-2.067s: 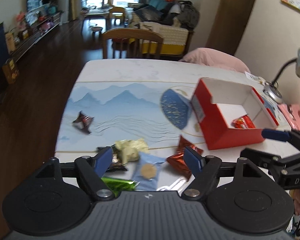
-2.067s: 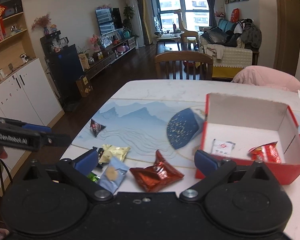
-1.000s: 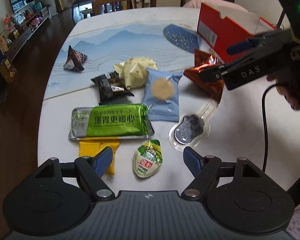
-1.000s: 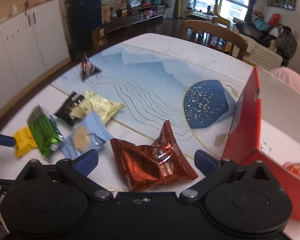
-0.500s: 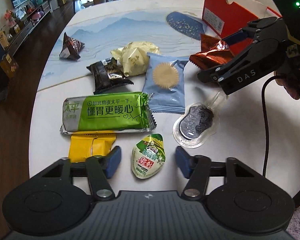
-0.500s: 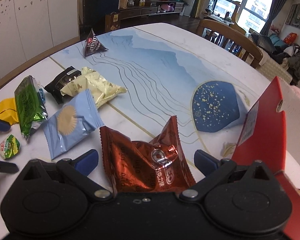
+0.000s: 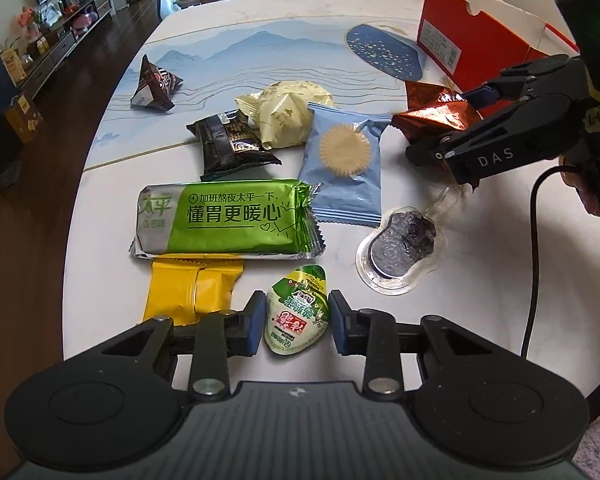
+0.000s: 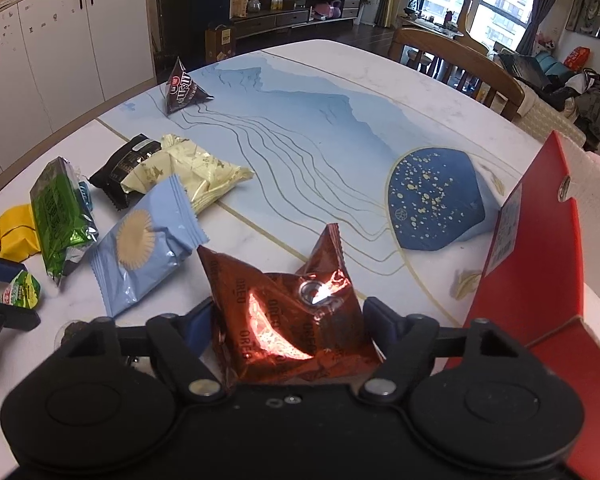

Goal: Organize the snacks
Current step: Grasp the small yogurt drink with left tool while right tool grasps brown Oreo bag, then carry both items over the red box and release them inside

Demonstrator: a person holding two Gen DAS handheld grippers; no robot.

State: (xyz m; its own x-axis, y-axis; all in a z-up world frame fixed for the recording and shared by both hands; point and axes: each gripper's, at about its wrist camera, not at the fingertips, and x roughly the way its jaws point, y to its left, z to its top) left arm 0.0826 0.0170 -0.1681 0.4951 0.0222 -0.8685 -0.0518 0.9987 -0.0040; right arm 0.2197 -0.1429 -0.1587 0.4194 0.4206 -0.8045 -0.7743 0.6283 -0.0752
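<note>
Two tongs working: my left gripper (image 7: 296,316) closing narrow around small green-white oval pouch (image 7: 297,310) on white table (image 7: 480,280); my right gripper (image 8: 288,322) pinching crinkled copper-red foil packet (image 8: 288,320) beside red cardboard box (image 8: 540,248).

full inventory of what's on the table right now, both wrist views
Oreo pack: 1, copper-red, between right gripper's fingers, beside box
jelly cup: 1, green-white, between left gripper's fingers
cracker bar: 1, green, near table edge
yellow pack: 1, partly under cracker bar
blue pack: 1, mid-table
cream pack: 1, behind blue pack
black pack: 1, beside cream pack
M&M's pyramid: 1, dark brown, far, apart
clear blister: 1, dark contents
box: 1, red
table: 1, white, blue print
left gripper
right gripper
</note>
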